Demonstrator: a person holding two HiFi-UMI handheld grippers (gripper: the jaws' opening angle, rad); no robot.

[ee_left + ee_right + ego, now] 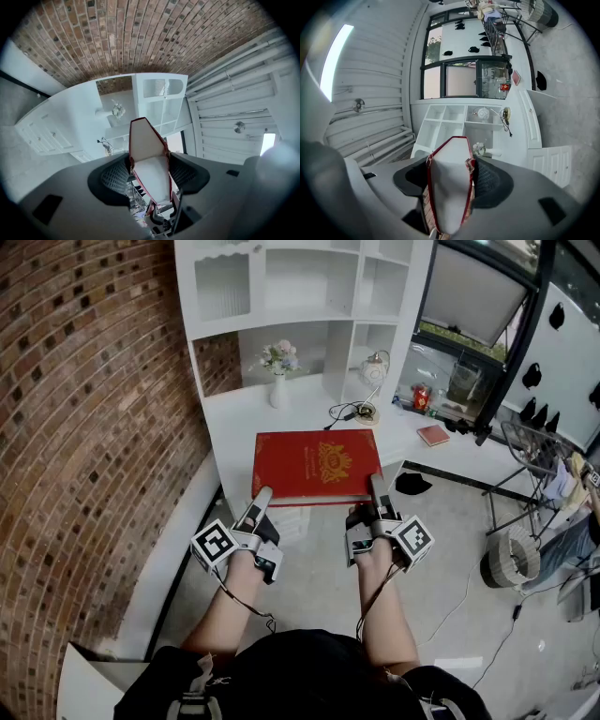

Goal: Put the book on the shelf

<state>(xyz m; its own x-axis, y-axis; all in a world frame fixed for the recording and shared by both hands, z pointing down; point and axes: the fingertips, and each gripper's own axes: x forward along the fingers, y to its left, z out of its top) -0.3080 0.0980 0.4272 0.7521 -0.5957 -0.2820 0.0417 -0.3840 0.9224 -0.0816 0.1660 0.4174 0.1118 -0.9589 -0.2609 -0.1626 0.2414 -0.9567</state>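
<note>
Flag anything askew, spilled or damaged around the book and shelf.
Nothing stands out. The red book looks level, clamped at its near edge by the left gripper and right gripper. The flower vase stands upright on the white shelf unit; nothing spilled.

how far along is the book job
Done: the left tool and right tool are clamped on the near edge of the red book. In hand: the book is held level before the white shelf unit. Left: setting it on a shelf, then releasing.
</note>
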